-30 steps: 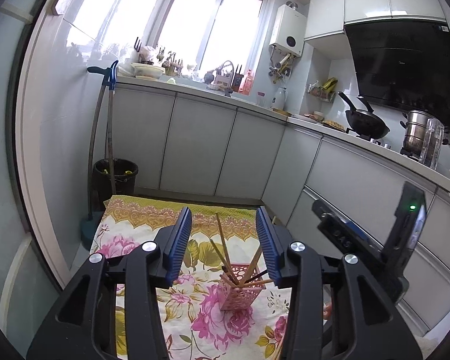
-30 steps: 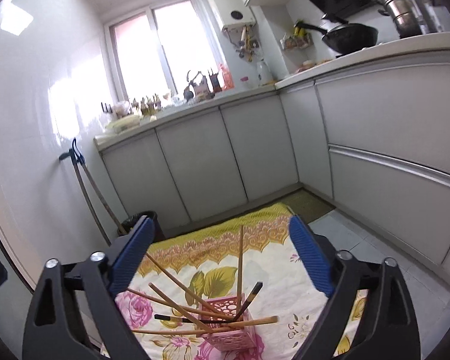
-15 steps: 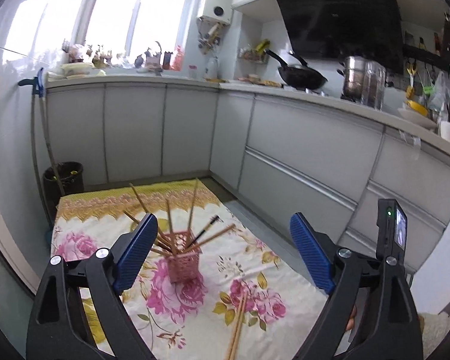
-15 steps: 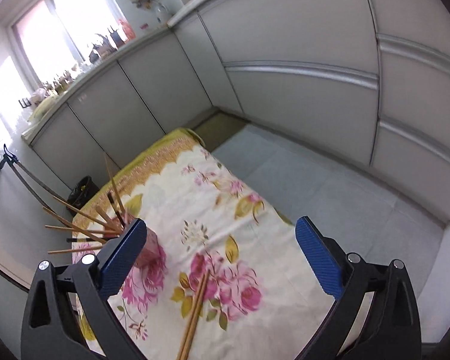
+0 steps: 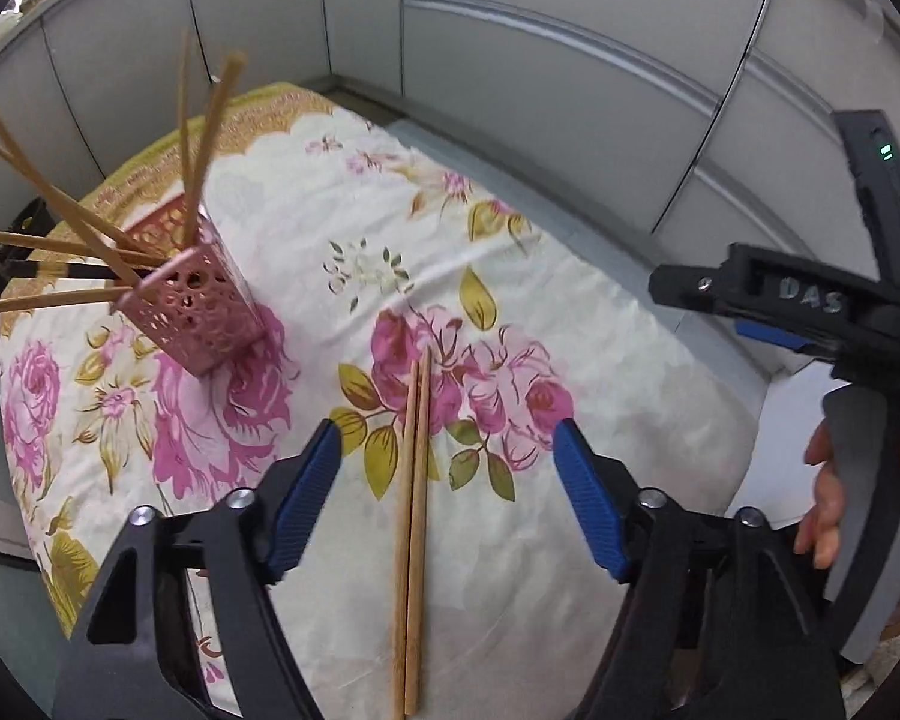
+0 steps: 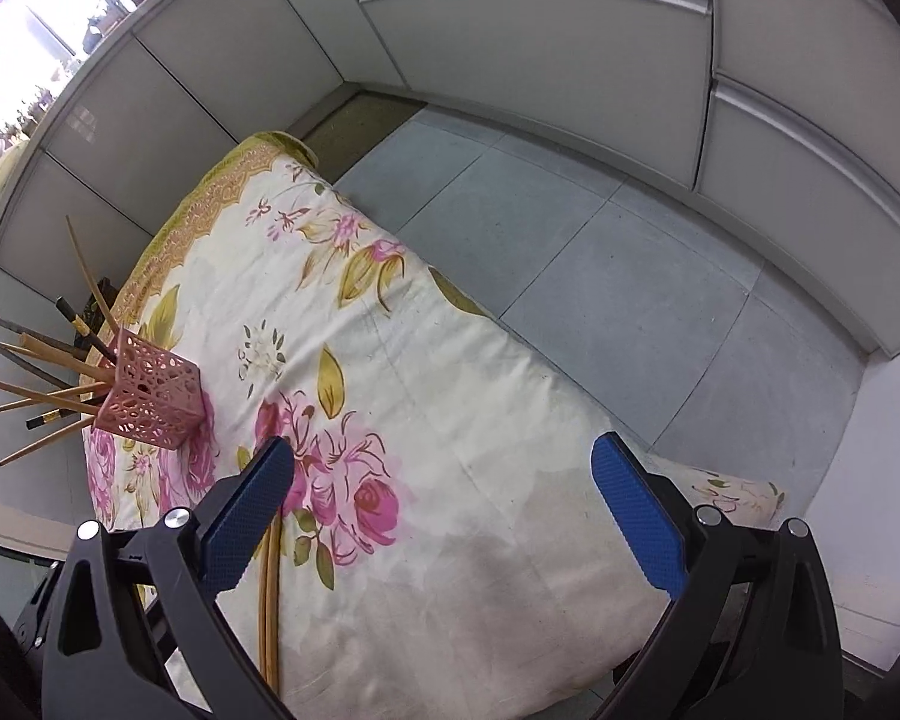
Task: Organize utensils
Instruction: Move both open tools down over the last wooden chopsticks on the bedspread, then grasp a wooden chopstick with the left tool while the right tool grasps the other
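Below our left gripper (image 5: 444, 450) we see a pair of wooden chopsticks (image 5: 413, 516) lying side by side on the flowered cloth (image 5: 570, 276). Its jaws stand moderately apart and are closing, with the chopsticks between the blue pads (image 5: 306, 492) but not pressed by them. Our right gripper (image 6: 444, 516) hangs with jaws spread wide, holding nothing; the same pair shows beside its left pad (image 6: 246, 516), partly hidden. Toward the far left of the cloth stands a pink perforated holder (image 5: 192, 294), tilted in both views by the lens, with several chopsticks fanning out of it (image 5: 48, 198). Grey cabinet doors (image 6: 570, 42) enclose the scene, and a hand (image 5: 822, 516) grips the other handle at right.
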